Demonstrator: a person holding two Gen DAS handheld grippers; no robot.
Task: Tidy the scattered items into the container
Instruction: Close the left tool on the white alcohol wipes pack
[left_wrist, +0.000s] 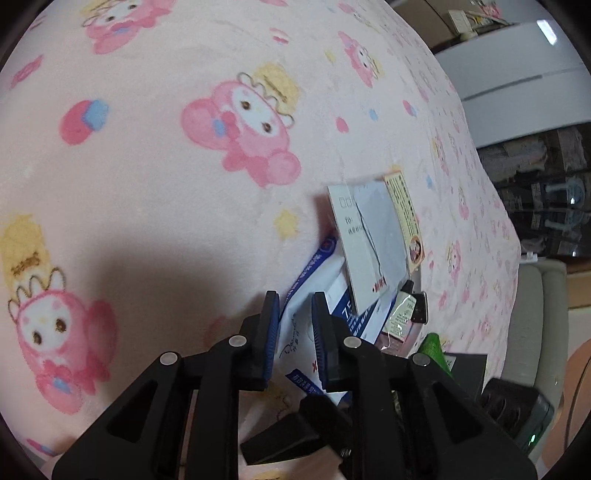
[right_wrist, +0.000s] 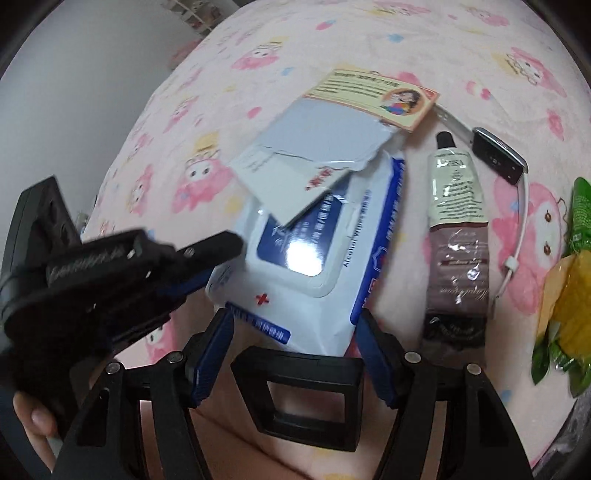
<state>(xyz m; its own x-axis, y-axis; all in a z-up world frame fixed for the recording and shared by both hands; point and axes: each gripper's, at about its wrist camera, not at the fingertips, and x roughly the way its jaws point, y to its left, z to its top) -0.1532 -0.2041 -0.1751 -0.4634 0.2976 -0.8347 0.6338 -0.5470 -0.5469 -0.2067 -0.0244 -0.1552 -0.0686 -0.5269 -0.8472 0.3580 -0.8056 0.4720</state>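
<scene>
Straddling the wipes pack (right_wrist: 314, 258), the right gripper (right_wrist: 295, 354) stands wide apart, one finger off each long side of its near end on the pink blanket (right_wrist: 461, 44). Soft, squashy and glossy, I'd judge: best squeezed across the firm lid section. A torn envelope (right_wrist: 314, 147) rests loosely on the pack's far end and could slide. Beside the pack's left edge, the left gripper (left_wrist: 293, 325) is slightly parted, holding nothing. No container shows.
</scene>
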